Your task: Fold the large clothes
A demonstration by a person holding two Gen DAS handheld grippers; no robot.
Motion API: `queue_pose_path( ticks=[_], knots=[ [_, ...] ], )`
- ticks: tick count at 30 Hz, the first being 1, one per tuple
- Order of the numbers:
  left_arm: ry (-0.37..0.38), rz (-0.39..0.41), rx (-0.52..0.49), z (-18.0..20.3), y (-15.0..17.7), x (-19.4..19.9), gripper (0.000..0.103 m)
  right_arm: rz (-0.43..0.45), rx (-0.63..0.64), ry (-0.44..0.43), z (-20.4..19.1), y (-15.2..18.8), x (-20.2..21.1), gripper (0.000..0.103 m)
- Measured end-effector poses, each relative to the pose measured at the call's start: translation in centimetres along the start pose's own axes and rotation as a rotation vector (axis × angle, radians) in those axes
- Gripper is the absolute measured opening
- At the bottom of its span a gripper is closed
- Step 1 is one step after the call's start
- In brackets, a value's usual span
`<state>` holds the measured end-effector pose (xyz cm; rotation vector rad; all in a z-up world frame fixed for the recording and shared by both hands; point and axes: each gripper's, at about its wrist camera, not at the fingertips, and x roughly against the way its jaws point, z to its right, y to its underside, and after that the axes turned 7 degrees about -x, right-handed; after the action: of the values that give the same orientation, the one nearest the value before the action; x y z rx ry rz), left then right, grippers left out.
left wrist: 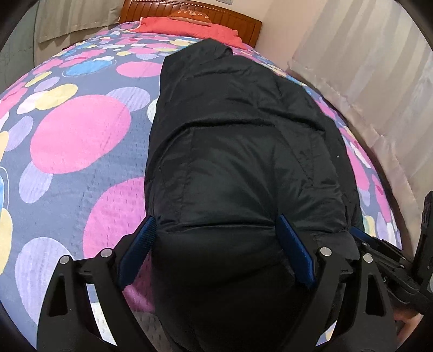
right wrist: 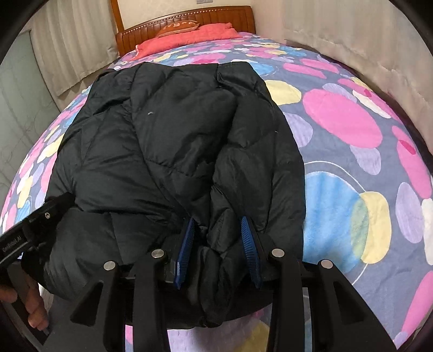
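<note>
A black quilted puffer jacket (left wrist: pixel 238 151) lay lengthwise on a bed covered by a grey bedspread with large pink, blue, yellow and lilac dots (left wrist: pixel 78 135), its sides folded inward into a long narrow bundle that ran toward a wooden headboard (right wrist: pixel 189 20) and a coral-red pillow (right wrist: pixel 186 36). The left gripper (left wrist: pixel 216 251) sat at the near end of the jacket, its blue-padded fingers (left wrist: pixel 296 251) spread wide on either side of a thick fold of the padded fabric; whether they actually pressed on it could not be told from this view. The right gripper (right wrist: pixel 217 250) had its blue pads (right wrist: pixel 250 250) drawn in closer, pinching a bunched ridge of the jacket's near right edge between them. Pale curtains (left wrist: pixel 373 70) hung beside the bed.
</note>
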<state>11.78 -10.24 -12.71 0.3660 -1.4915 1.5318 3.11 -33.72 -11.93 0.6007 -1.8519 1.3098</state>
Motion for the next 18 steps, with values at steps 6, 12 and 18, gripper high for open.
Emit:
queue_pose_path(
  ticks=[6,12,18],
  knots=[
    [0.011,-0.01,0.003,-0.3,-0.1,0.0,0.089,0.024,-0.009,0.008,-0.2,0.4,0.3,0.037],
    [0.033,0.002,0.033,-0.7,-0.4,0.9,0.089,0.039,-0.022,-0.002,0.0,0.6,1.2,0.037],
    [0.067,0.0,0.092,-1.6,-0.6,2.0,0.089,0.056,-0.035,-0.018,0.2,0.8,2.1,0.037]
  ],
)
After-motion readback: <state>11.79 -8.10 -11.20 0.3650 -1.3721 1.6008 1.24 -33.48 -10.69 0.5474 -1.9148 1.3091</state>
